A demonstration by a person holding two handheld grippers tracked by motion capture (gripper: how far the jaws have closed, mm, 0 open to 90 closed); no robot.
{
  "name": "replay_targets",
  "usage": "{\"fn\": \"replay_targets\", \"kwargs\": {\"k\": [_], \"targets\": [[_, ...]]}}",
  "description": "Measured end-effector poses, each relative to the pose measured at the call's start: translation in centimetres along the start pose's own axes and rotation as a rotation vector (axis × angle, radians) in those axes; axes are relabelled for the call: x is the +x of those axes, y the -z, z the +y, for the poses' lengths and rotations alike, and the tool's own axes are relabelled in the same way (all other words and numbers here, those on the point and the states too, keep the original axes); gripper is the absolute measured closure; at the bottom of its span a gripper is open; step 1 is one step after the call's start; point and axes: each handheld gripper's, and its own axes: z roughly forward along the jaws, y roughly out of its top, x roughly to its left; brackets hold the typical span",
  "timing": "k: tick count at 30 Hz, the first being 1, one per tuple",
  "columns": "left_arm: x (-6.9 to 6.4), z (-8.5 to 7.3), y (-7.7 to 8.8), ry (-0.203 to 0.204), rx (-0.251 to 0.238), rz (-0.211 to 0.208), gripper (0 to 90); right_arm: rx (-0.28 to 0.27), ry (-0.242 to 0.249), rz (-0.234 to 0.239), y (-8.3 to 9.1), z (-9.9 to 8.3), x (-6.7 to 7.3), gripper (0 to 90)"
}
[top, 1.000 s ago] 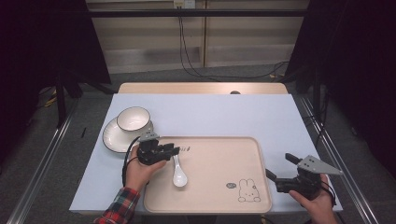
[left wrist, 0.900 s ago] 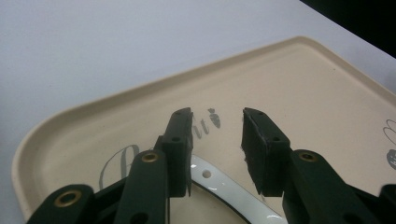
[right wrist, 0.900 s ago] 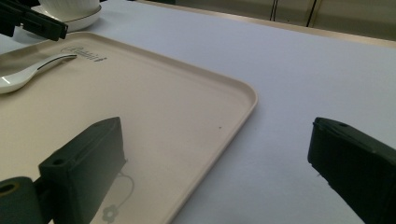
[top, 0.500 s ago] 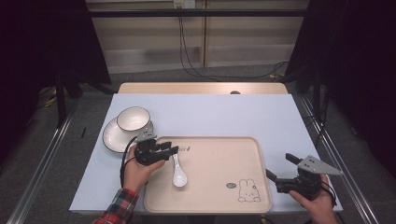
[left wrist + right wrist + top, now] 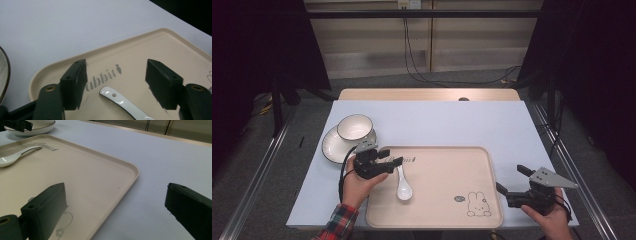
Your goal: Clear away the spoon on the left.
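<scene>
**Spoon lies on the tray, free of both grippers**

High view: the white spoon lies on the beige tray, near its left edge, bowl end toward the person. The left gripper hovers over the tray's upper left corner, above the spoon's handle; its jaws have just been opening, and the handle tip is covered by the gripper body, so contact cannot be judged from here. Behind it a bowl sits on a plate, the plate's near rim partly masked by the gripper. The right gripper is held just off the tray's lower right corner, jaws spread wide with nothing between them. A plaid sleeve is cut off at the bottom edge.

Left gripper view: the two black jaws stand well apart, and the spoon's handle lies on the tray between and below them, touching neither pad (its bowl end runs out of the picture at the bottom). One jaw hides the start of the printed word on the tray. A sliver of the plate rim shows at the left edge.

Right gripper view: the jaws gape wide over the tray's corner and the pale blue table cover. Far off, the spoon rests on the tray; the plate is cut off at the top.
</scene>
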Motion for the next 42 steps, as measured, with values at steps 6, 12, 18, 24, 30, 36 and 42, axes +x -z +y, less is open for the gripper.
{"fn": "replay_targets", "kwargs": {"k": [6,12,18,24,30,36,42], "targets": [[0.0,0.1,0.5,-0.015,-0.025,0.01,23.7,-0.002,-0.003,-0.003,0.0,0.0,-0.1,3.0],[-0.2,0.2,1.0,-0.043,-0.034,-0.003,19.3,-0.004,0.0,0.002,0.0,0.0,0.0,3.2],[-0.2,0.3,1.3,-0.057,-0.046,0.0,15.9,-0.003,-0.004,0.008,-0.1,0.0,0.0,3.0],[-0.1,0.3,1.7,-0.065,-0.049,0.002,13.8,-0.004,-0.006,0.02,0.0,0.0,-0.1,2.1],[0.1,0.2,2.1,-0.058,-0.068,0.001,12.0,-0.009,-0.004,0.033,0.0,0.0,-0.2,1.3],[0.4,0.4,2.5,-0.06,-0.088,-0.012,9.7,-0.012,-0.006,0.024,0.1,0.1,-0.4,0.9],[0.7,0.5,3.0,-0.044,-0.101,-0.014,7.9,-0.003,-0.012,0.023,0.2,0.0,-0.5,0.9]]}}
